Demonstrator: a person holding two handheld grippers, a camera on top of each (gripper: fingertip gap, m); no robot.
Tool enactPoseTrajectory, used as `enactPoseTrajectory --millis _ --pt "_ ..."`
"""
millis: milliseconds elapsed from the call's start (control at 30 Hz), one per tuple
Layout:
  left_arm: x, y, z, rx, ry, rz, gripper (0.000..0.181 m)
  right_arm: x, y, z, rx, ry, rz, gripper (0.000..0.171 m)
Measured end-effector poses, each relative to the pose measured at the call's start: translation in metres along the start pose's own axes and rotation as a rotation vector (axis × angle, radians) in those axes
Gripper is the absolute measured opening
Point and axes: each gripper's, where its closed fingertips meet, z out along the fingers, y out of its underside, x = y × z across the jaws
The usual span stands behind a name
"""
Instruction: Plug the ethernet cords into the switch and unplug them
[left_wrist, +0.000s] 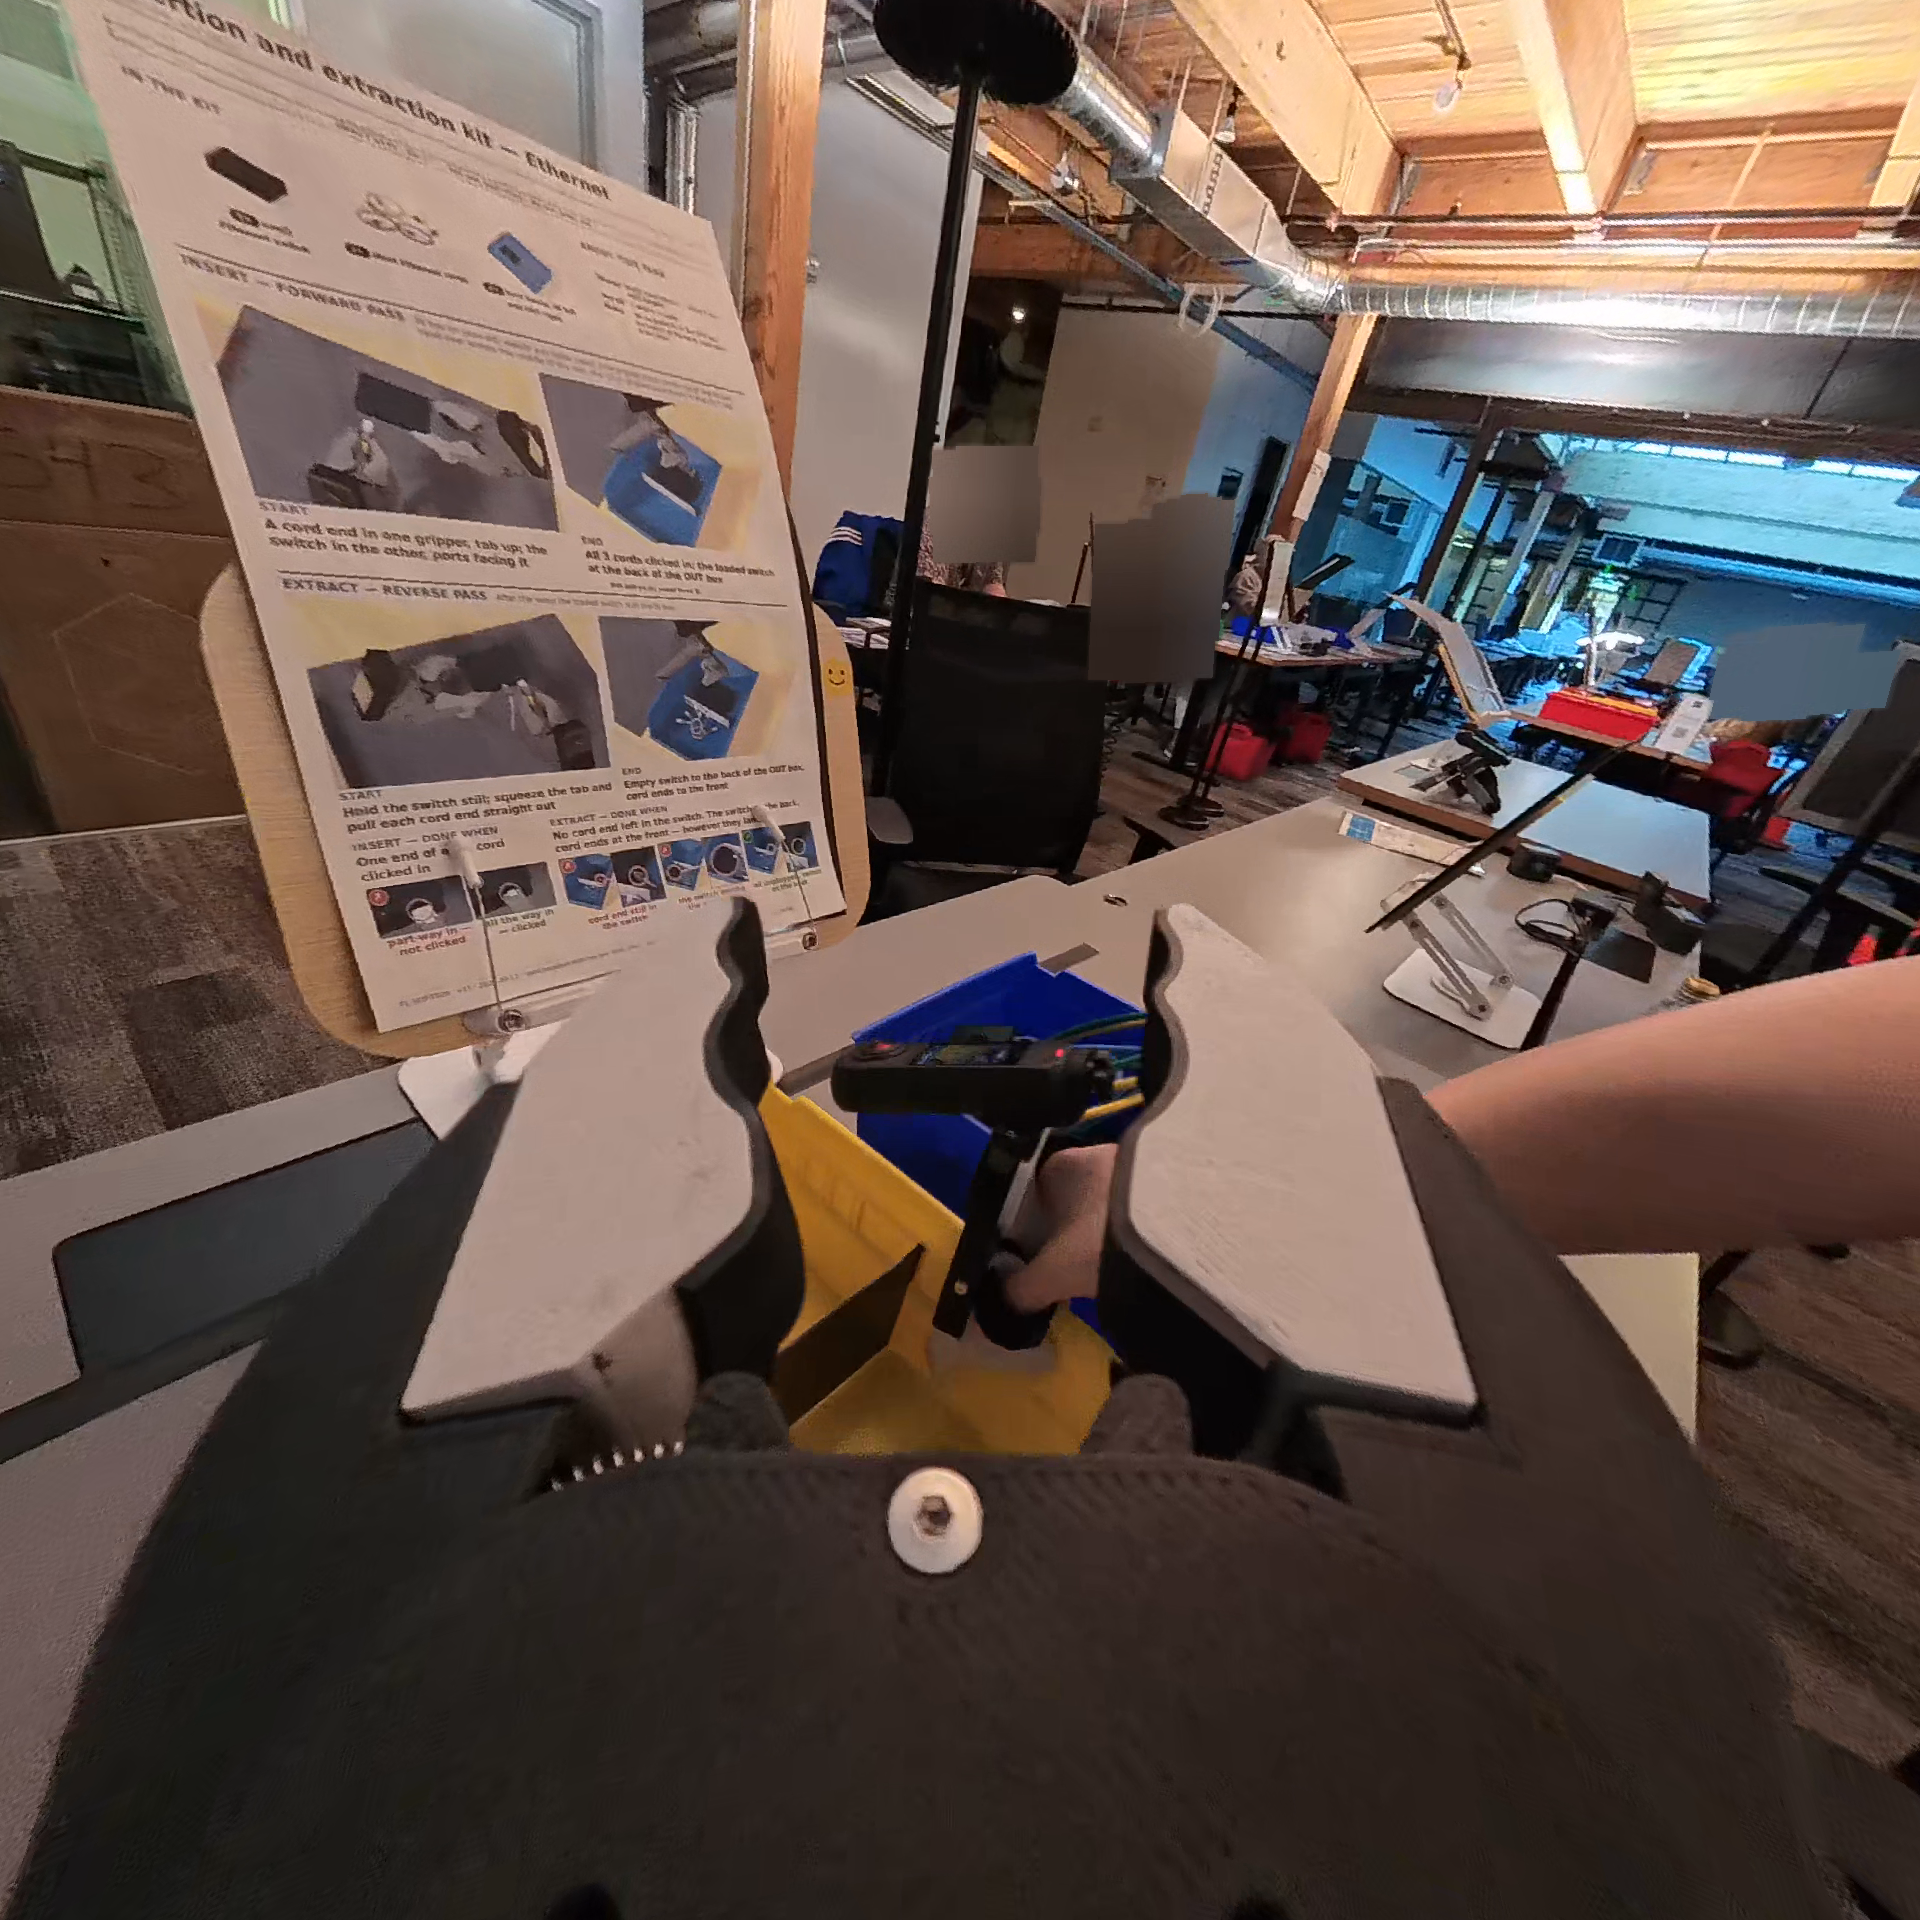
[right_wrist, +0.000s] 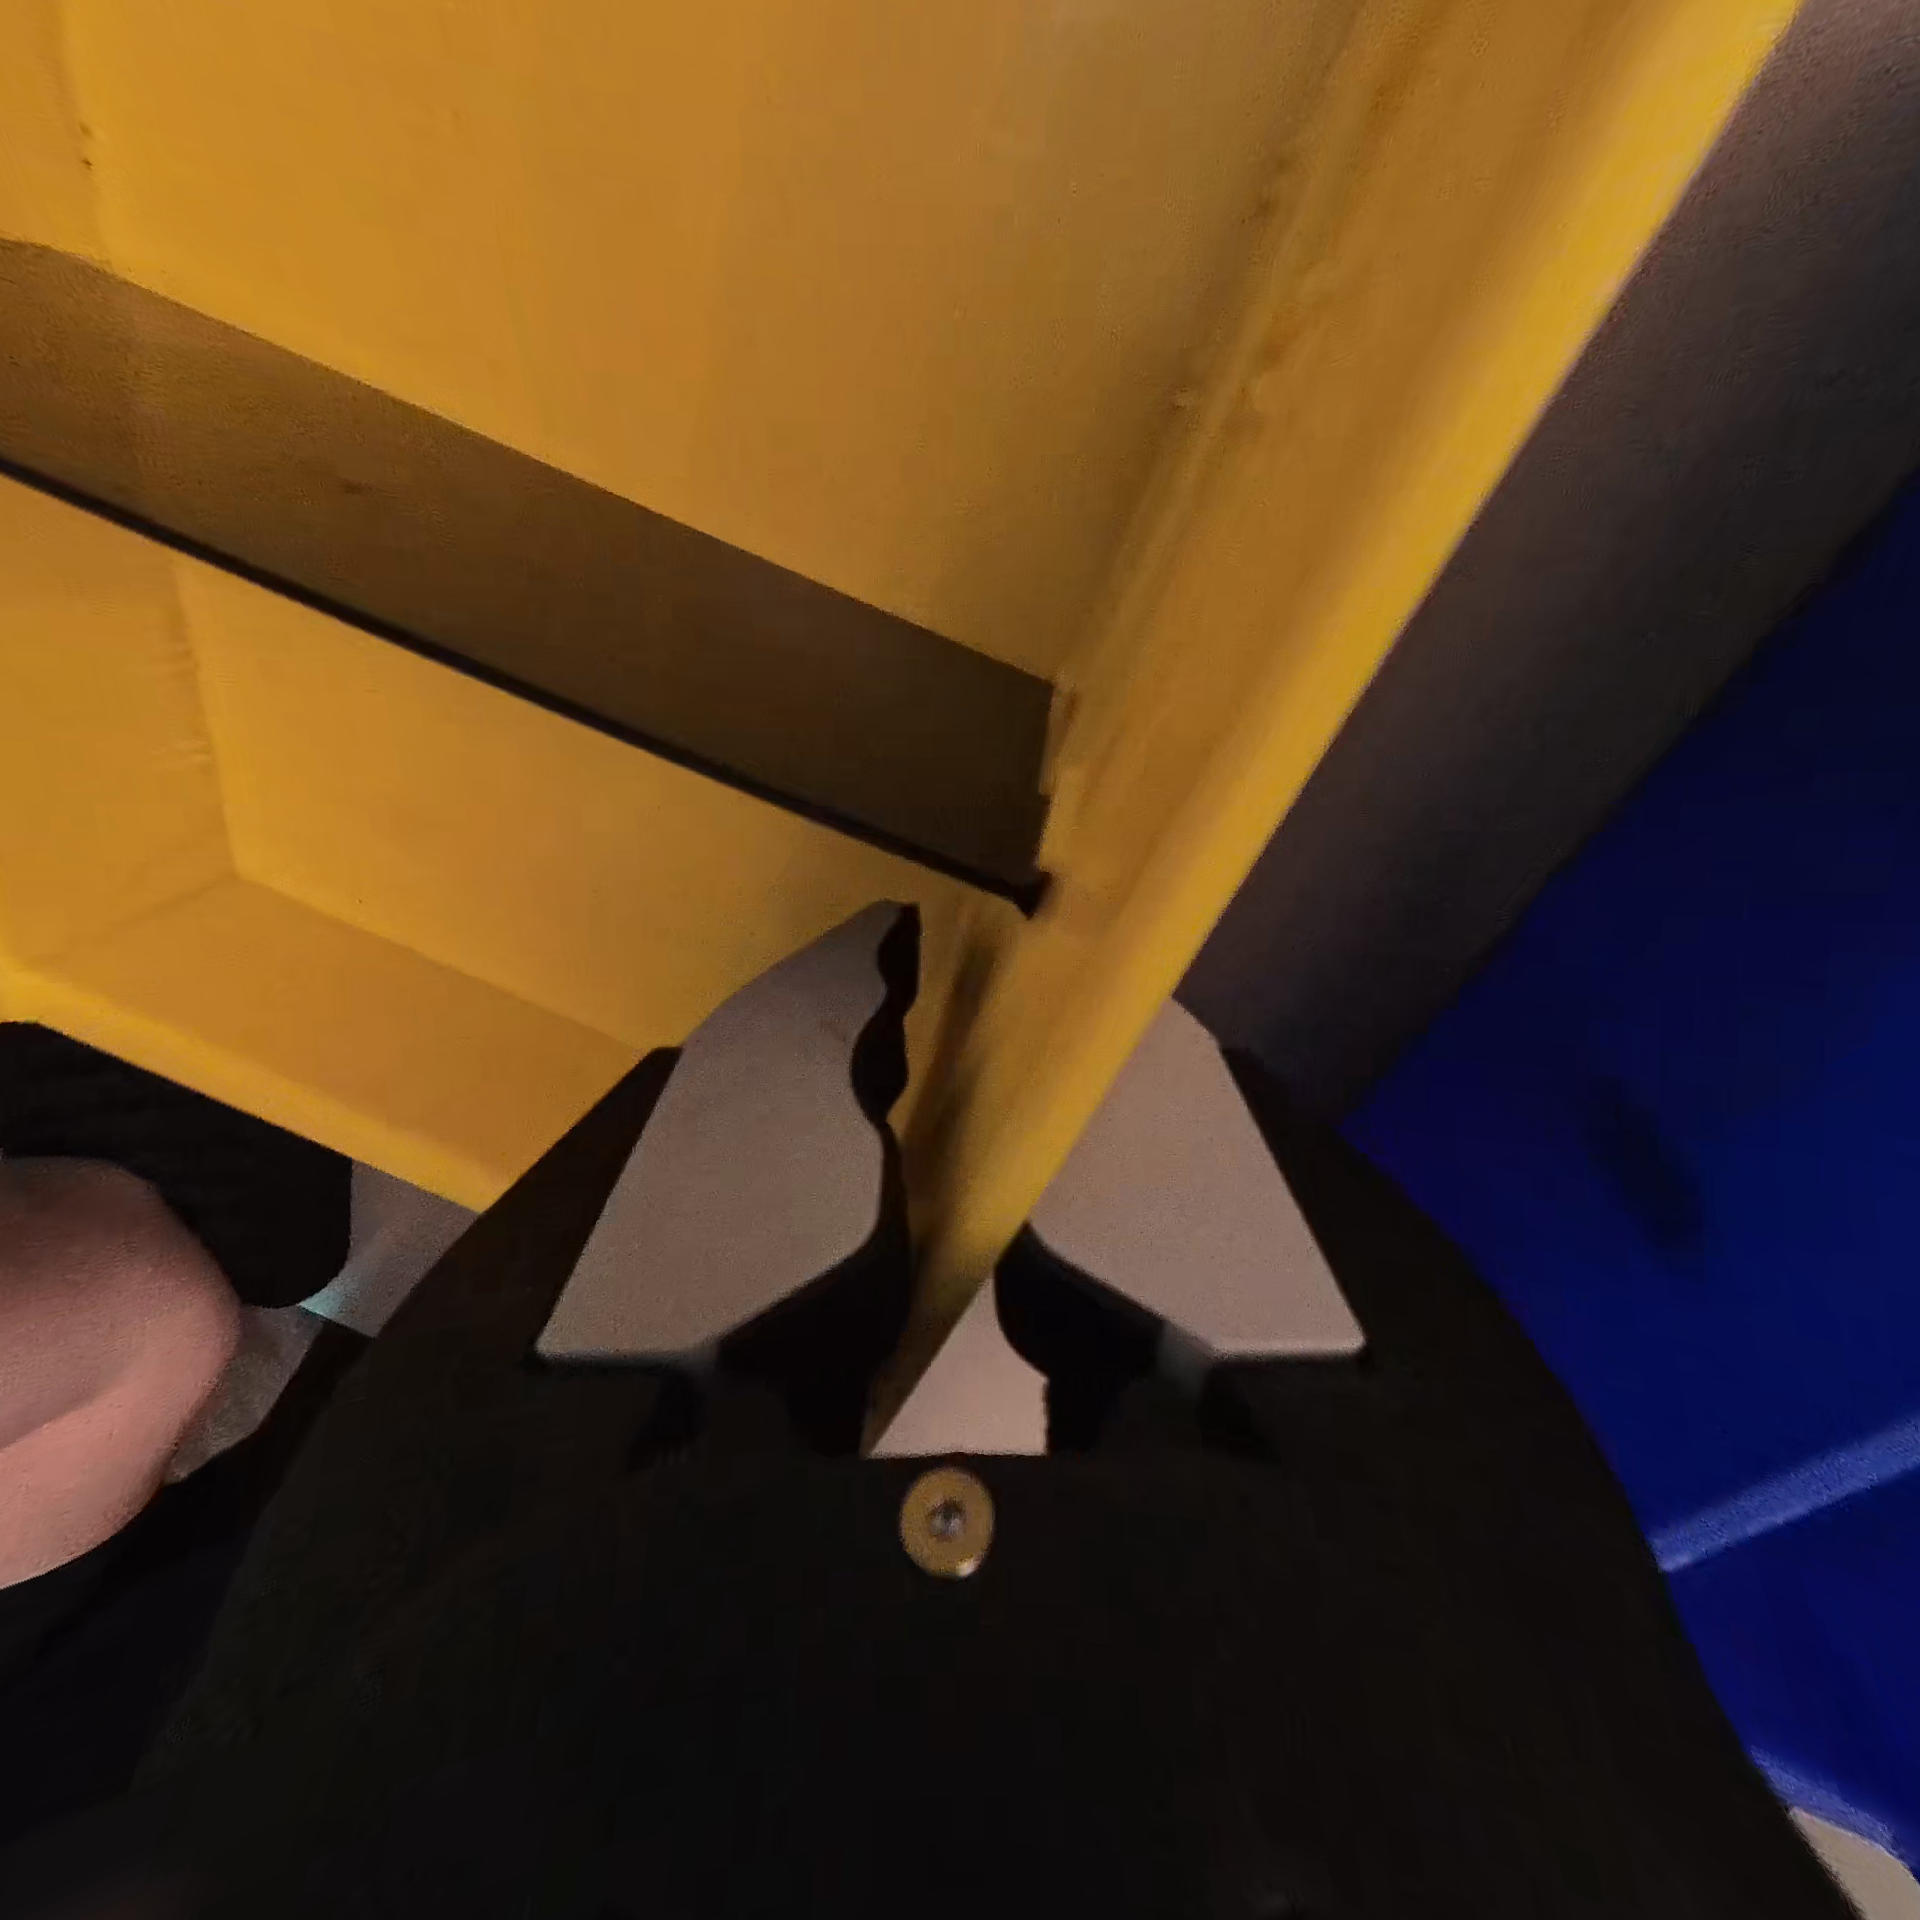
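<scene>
My left gripper (left_wrist: 961, 920) is open and empty, held above a yellow bin (left_wrist: 862, 1226) and a blue bin (left_wrist: 987, 1008). Coloured ethernet cords (left_wrist: 1117, 1039) lie in the blue bin. A hand holds the right gripper low in the yellow bin, its camera (left_wrist: 966, 1070) showing between my left fingers. In the right wrist view my right gripper (right_wrist: 1029, 966) straddles the yellow bin's side wall (right_wrist: 1195, 623), one finger (right_wrist: 790, 1122) inside and the other outside, closed on the wall. A dark divider (right_wrist: 623, 644) crosses the bin. The switch is not visible.
An instruction sheet on a wooden stand (left_wrist: 499, 520) stands at the left back of the grey table (left_wrist: 1247, 914). A black pole (left_wrist: 935, 416) rises behind the bins. A small white stand (left_wrist: 1455, 977) is at the right. The blue bin (right_wrist: 1662, 1039) sits close to the yellow bin. Some 35 cm of space lies between my two pairs of fingers.
</scene>
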Motion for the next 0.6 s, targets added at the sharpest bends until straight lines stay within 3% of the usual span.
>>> enactPoseTrajectory --millis 167,300,467,600 --pt "-0.003 -0.009 -0.013 0.04 -0.009 -0.028 0.067 0.004 0.002 -0.008 -0.058 0.016 -0.004 0.006" --pt "0.017 -0.021 -0.035 0.082 0.024 -0.017 0.069 -0.018 0.002 -0.036 -0.058 -0.067 -0.042 0.005" --pt "0.045 -0.048 -0.075 0.228 -0.013 0.091 0.071 -0.009 0.013 -0.124 0.034 -0.122 -0.078 0.005" --pt "0.042 -0.033 -0.065 0.124 -0.037 0.097 0.082 0.057 0.067 -0.206 0.162 -0.099 0.022 0.005"
